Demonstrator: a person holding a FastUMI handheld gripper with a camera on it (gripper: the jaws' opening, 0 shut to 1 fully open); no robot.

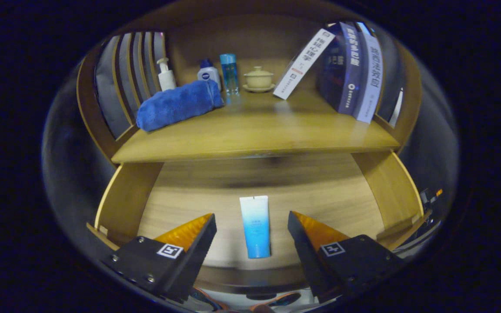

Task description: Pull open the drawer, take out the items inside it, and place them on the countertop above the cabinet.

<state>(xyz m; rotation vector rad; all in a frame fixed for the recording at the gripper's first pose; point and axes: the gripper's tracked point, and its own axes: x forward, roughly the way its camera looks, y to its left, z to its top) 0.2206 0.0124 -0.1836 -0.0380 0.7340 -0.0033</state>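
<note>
1. The claw [252, 219] hangs wide open over the pulled-out drawer [122, 200], holding nothing; a blue-and-white tube [255, 226] lies flat on the drawer floor between its fingers, touching neither.
2. The drawer's far end runs into shadow under the desk [255, 134], blurred and hard to read.
3. On the desk, far left, a rolled blue towel [176, 104] partly hides a pump bottle [166, 74] and a white bottle [208, 71]; a clear blue bottle [229, 71] and a lidded cup on a saucer [258, 79] stand beside them.
4. Far right, books [350, 65] lean together, their tops cut off.
</note>
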